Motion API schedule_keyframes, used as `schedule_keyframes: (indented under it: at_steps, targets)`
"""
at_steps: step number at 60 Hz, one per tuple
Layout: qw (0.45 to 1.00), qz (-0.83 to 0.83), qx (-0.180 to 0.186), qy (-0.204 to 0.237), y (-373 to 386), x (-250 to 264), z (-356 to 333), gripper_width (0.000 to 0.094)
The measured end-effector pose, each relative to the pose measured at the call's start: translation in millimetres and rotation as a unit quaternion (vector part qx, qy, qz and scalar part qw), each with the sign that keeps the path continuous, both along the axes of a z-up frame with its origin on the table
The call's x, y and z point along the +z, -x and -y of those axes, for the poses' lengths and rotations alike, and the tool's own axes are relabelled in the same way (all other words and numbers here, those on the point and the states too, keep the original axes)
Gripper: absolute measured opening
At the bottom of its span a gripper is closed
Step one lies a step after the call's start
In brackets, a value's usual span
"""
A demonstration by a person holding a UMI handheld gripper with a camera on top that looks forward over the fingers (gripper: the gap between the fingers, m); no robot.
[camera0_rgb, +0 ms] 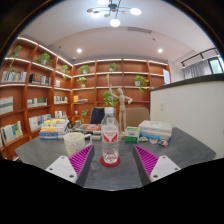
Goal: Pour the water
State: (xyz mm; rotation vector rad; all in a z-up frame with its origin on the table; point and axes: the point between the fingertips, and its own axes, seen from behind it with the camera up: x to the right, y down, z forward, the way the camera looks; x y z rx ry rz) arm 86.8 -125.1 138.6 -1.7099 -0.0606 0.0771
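Note:
A clear plastic water bottle [110, 138] with a red-and-white label stands upright on a red coaster [110, 160] on the grey table [185, 150]. It stands between my two fingers, with a gap at each side. My gripper [112, 160] is open, its magenta pads [80, 160] flanking the bottle's base. A pale translucent cup [74, 142] stands on the table to the left of the bottle, just beyond the left finger.
Colourful boxes [52, 127] sit at the table's far left, a laptop [97, 117] and small boxes [131, 131] behind the bottle, a white box [155, 130] at the far right. Bookshelves [30, 100] line the walls beyond.

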Motion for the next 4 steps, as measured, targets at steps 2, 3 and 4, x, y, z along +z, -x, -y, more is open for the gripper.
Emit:
schedule_keyframes:
  at_steps: [2,3,4]
  targets:
    - [1.0,-0.001,-0.001,0.001,0.2,-0.8,0.7,0.0809]
    - [1.0,0.001,-0.003,0.001,-0.6,-0.7,1.0,0.0812]
    - [1.0,0.002,-0.005,-0.001,-1.2,-0.1,0.9,0.081]
